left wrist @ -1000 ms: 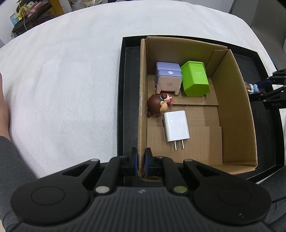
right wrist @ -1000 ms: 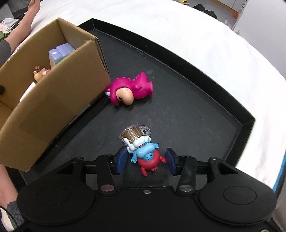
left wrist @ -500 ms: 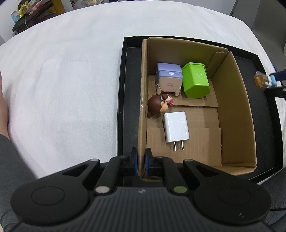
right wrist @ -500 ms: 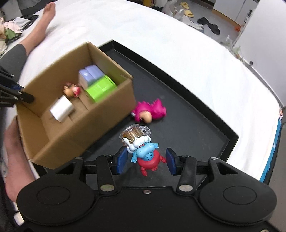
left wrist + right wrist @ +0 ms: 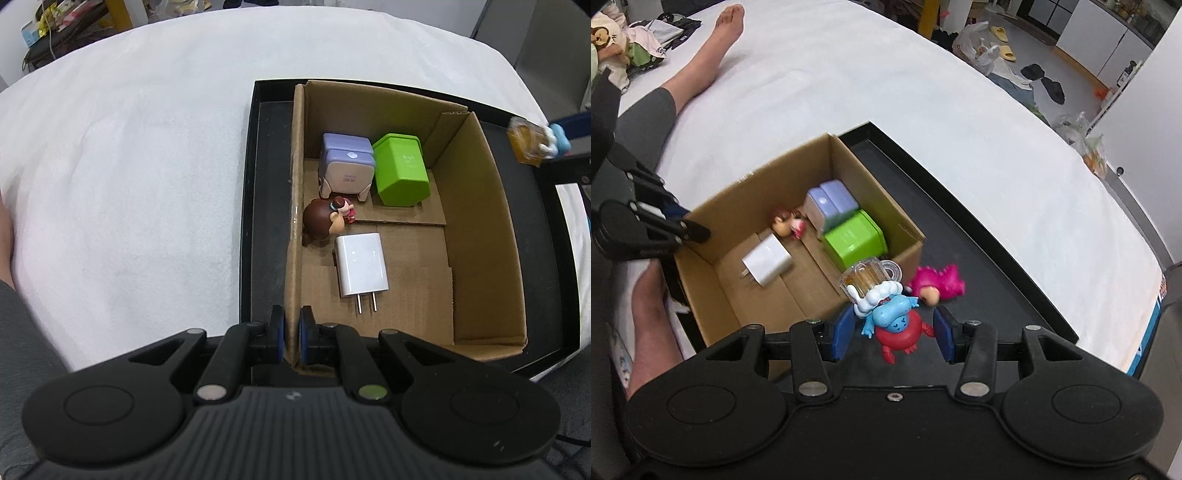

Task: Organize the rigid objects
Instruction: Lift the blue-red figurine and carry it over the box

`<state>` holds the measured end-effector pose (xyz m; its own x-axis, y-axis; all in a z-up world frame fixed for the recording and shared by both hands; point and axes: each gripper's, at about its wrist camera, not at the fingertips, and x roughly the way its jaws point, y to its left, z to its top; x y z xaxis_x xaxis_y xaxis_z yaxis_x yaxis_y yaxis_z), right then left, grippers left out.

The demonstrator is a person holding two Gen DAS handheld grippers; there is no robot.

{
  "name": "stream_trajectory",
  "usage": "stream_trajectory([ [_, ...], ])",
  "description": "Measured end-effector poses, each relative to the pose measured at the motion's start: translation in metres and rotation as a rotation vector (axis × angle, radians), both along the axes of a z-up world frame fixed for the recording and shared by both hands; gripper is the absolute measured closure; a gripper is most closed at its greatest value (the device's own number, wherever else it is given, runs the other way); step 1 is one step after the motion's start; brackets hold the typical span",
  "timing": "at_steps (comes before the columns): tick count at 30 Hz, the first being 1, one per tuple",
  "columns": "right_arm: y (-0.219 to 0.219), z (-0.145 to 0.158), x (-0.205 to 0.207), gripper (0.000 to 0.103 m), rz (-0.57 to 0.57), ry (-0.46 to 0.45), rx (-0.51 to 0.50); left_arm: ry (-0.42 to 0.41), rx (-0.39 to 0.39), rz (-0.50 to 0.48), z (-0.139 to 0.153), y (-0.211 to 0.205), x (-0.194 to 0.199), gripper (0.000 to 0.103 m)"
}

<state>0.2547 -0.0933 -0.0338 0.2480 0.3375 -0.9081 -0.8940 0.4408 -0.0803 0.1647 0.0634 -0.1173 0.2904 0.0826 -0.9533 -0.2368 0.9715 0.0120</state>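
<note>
— Looking from where I stood, the left gripper (image 5: pixel 291 334) had its blue pads pressed together on the near wall of the cardboard box (image 5: pixel 476 229), pinching the cardboard at the six o'clock corner. The box sat inside the black tray (image 5: pixel 258 206) on the white sheet (image 5: pixel 129 166).

— And the right gripper (image 5: pixel 892 334)?

— It pinched a small figure (image 5: pixel 895 325), blue on a red crab, with a clear mug on top. The pads hid the figure's sides, so I couldn't tell exactly where they bit. It hung above the tray, just beside the box's near edge. From the left camera only the mug and a blue scrap showed at two o'clock, cut off by the frame.

— What lay in the box?

— A lilac charger (image 5: pixel 345 170) and a green block (image 5: pixel 400 170) at twelve o'clock, a brown-haired doll (image 5: pixel 327 221) against the nine o'clock wall, and a white plug (image 5: pixel 362 267) with its prongs toward six. The print on the green block was too small to read.

— Anything else?

— A pink dinosaur (image 5: pixel 942 286) lay on the tray at three o'clock from the box, its head partly hidden behind the held figure.
</note>
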Motion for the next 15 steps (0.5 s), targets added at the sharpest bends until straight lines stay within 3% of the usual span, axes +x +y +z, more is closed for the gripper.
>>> stream_trajectory([
  [15, 0.072, -0.021, -0.02, 0.057, -0.002, 0.081, -0.058, -0.036, -0.038, -0.013, -0.002, 0.008, -0.005, 0.095],
])
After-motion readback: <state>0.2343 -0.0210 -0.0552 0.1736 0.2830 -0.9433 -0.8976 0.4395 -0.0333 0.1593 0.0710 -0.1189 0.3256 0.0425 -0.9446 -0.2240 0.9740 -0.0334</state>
